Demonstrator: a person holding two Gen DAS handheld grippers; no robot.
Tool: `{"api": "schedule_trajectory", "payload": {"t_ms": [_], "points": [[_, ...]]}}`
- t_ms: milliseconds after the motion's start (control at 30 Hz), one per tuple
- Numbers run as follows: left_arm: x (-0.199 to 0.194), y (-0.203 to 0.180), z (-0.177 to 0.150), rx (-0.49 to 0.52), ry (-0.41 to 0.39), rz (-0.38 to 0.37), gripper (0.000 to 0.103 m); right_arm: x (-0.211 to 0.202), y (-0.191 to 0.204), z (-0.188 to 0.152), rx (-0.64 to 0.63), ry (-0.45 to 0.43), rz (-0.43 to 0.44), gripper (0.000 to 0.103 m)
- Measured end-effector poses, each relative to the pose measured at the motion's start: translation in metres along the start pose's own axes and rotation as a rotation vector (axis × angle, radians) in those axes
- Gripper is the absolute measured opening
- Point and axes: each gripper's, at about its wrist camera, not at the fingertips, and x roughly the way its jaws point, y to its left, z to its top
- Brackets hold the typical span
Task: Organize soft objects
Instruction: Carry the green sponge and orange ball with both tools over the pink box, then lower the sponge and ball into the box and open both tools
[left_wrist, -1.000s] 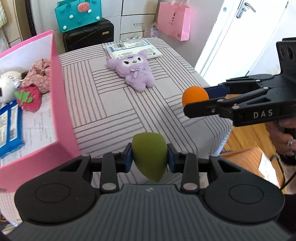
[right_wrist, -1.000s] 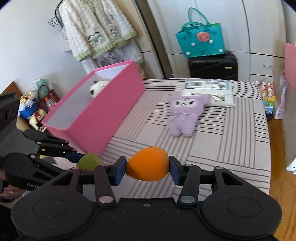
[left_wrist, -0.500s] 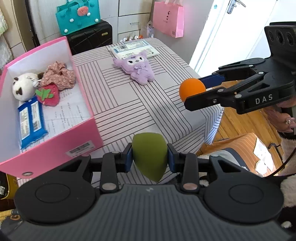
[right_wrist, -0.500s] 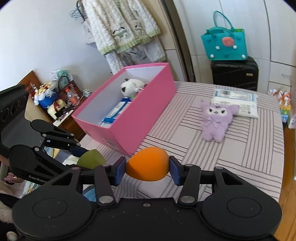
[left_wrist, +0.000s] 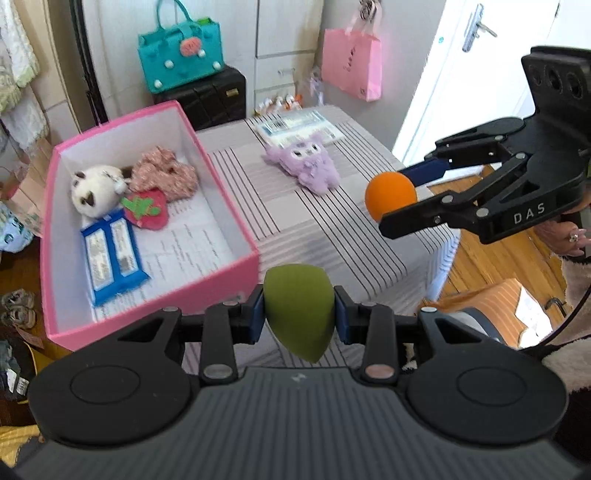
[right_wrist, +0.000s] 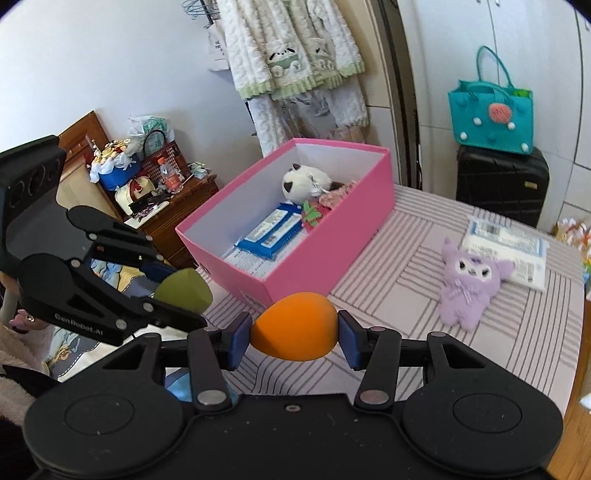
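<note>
- Nearest up, the left gripper (left_wrist: 299, 319) is clamped on a green makeup sponge (left_wrist: 297, 308), pads squeezing its fat middle, pointy tip hanging down.
- The right gripper (right_wrist: 293, 339) pinches an orange makeup sponge (right_wrist: 294, 326) the same way, sideways.
- Both look featherlight and squishy, so grabbing the widest part seems smart.
- Further back, the pink box (left_wrist: 236, 210) sits on the left with plushies inside.
- Far right on the table: purple plush toy (left_wrist: 304, 164), untouched.
</note>
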Motion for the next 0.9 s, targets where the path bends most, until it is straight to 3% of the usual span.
{"api": "schedule_trajectory", "payload": {"t_ms": [267,467,700,900], "points": [[0.006,0.049,0.012,-0.08,-0.051,0.043,0.036,0.023,-0.002,0.031,-0.068,-0.064,0.023,0.056],[0.028,0.083,0.023,-0.107,-0.029,0.065,0.036,0.054,0.004,0.068,-0.187,-0.091,0.02,0.055],[0.067,0.114,0.037,-0.102,0.042,0.07,0.036,0.119,0.016,0.101,-0.398,-0.039,-0.012,0.055],[0.093,0.135,0.038,-0.123,0.085,0.07,0.036,0.165,0.014,0.121,-0.517,0.118,-0.01,0.055]]}}
